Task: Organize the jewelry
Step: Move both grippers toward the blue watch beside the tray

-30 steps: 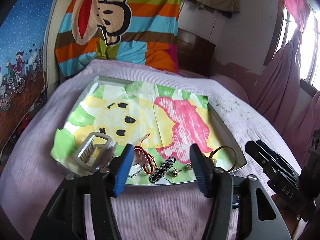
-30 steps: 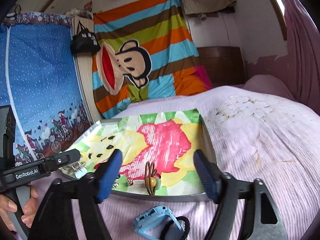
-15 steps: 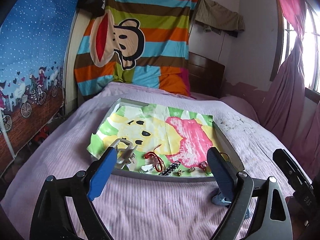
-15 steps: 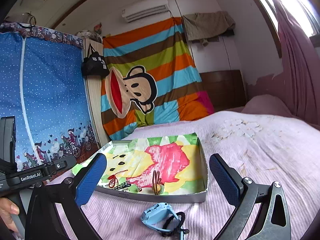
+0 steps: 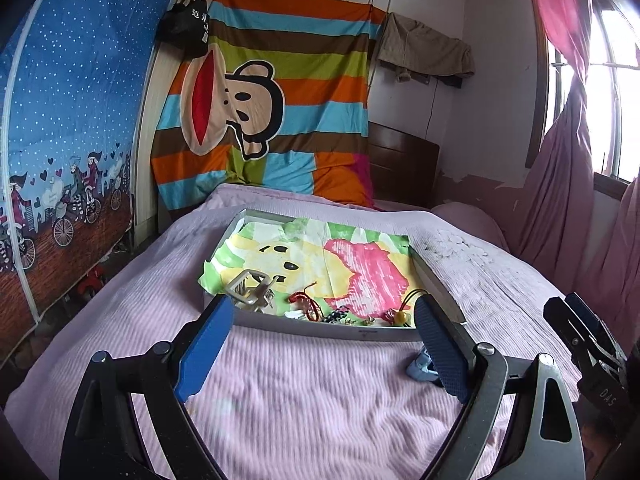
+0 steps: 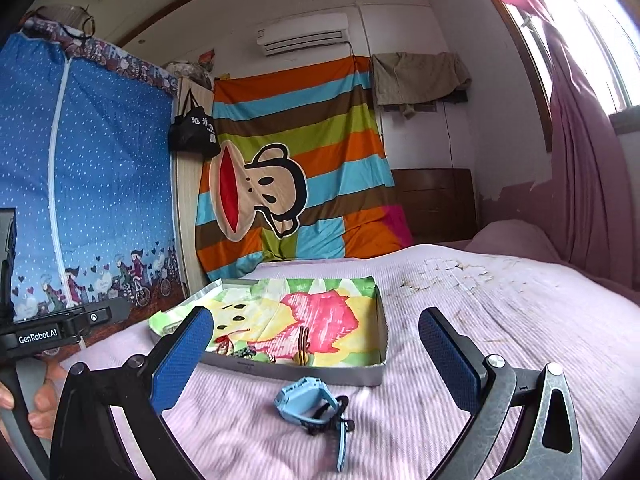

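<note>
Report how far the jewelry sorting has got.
Done: most pieces already lie in the tray: a hair claw, a red cord, small trinkets along the near wall, a bangle.
In hand: nothing. The left gripper and right gripper are both open and empty.
Left: the blue watch lies on the bedspread outside the tray.

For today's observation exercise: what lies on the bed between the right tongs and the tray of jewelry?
In the right wrist view, a light blue watch lies on the pink bedspread between the open right tongs and the tray, outside it.
</note>
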